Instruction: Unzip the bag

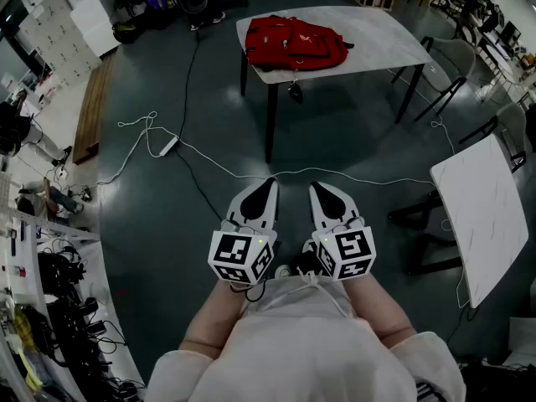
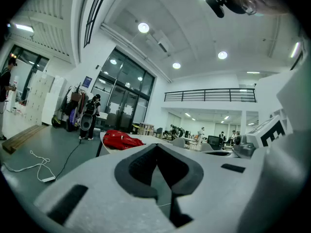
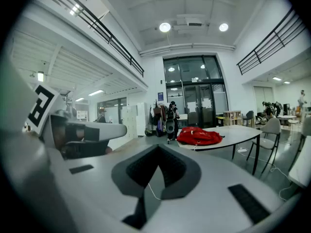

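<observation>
1. L gripper (image 1: 261, 193), held low, close in front of our torso: jaws together, nothing betw. them.
2. R gripper (image 1: 325, 195), just beside L: jaws likewise closed, empty. Both sets of tips aim fwd, angled slightly toward each other.
3. Betw. us & the target: open floor (image 1: 352, 141), w/ a white cable (image 1: 209, 162) running across our path.
4. Bag (image 1: 295, 43), a red backpack, is well apart from both grippers. It lies straight ahead on the table (image 1: 381, 32), on its left half by the near-left corner.
5. Key relation: the bag's long axis runs left-right, roughly along the table's near edge, i.e. crosswise to where our jaws point. Zip line & puller are too small to make out from here.
6. Neither gripper is clearly nearer; the bag sits abt midway betw. their lines. We judge the approach comes first: reach the table's near edge, then pick one gripper for the puller and the other to steady the bag. The cable is a trip risk en route.
</observation>
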Tool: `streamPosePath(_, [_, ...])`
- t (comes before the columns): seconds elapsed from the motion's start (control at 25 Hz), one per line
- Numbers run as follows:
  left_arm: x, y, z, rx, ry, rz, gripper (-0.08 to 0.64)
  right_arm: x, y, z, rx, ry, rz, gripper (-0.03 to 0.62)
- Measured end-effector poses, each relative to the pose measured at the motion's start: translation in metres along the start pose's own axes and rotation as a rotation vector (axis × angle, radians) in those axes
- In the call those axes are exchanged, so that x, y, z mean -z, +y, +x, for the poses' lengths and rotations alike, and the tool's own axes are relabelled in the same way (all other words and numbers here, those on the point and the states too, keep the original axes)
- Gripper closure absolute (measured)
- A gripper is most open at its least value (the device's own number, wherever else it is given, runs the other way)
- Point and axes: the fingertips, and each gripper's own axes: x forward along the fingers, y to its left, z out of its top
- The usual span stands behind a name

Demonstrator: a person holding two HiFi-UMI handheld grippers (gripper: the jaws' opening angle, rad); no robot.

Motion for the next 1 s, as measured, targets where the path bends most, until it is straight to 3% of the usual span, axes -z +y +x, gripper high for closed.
streamPosePath(0.44, [0.005,0.013,0.007,-0.036,0.035,0.0,0.54,-0.002,-0.003,0.01,0.001,0.009,-0.014,0.566])
streamPosePath(0.72, [0.014,0.021,0.011,-0.051,0.057,-0.007,0.54,0.008,-0.011,0.016,0.02,0.033,0.056,0.565])
streamPosePath(1.0, [0.036,0.038,0.036,-0.073,0.135,-0.03,0.54,0.025,-0.027,0.038,0.005,0.093,0.082,0.565])
